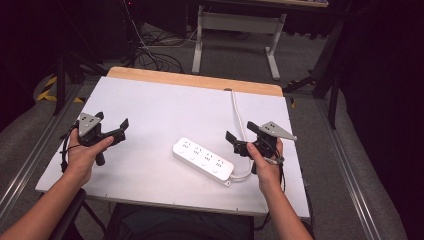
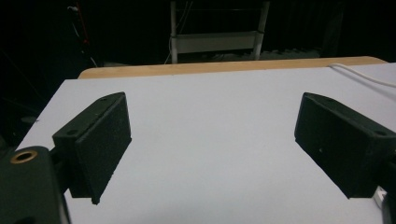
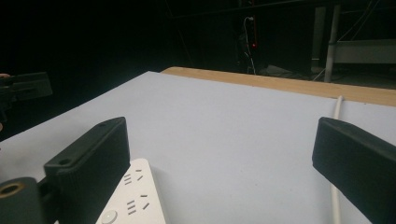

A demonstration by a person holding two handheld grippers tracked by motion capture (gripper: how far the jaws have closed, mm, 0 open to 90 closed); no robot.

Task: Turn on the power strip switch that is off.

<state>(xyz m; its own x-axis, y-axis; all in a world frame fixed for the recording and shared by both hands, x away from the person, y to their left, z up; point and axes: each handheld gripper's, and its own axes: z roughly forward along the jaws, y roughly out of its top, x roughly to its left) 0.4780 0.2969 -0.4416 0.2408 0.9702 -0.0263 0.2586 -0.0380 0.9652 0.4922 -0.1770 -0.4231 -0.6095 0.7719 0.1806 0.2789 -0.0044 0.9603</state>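
Probably the strip (image 1: 203, 159) is light, stiff, smooth plastic; grip across its narrow sides. Right gripper (image 1: 241, 136), at its 3 o'clock, and left gripper (image 1: 111, 123) gape wide, empty.

power strip (image 1: 203, 159) on table (image 1: 165, 105), between grippers

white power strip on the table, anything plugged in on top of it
No: the white plastic power strip shows bare sockets on top. Its white cable leaves the near end, loops and runs to the white table's far edge. Its underside is hidden.
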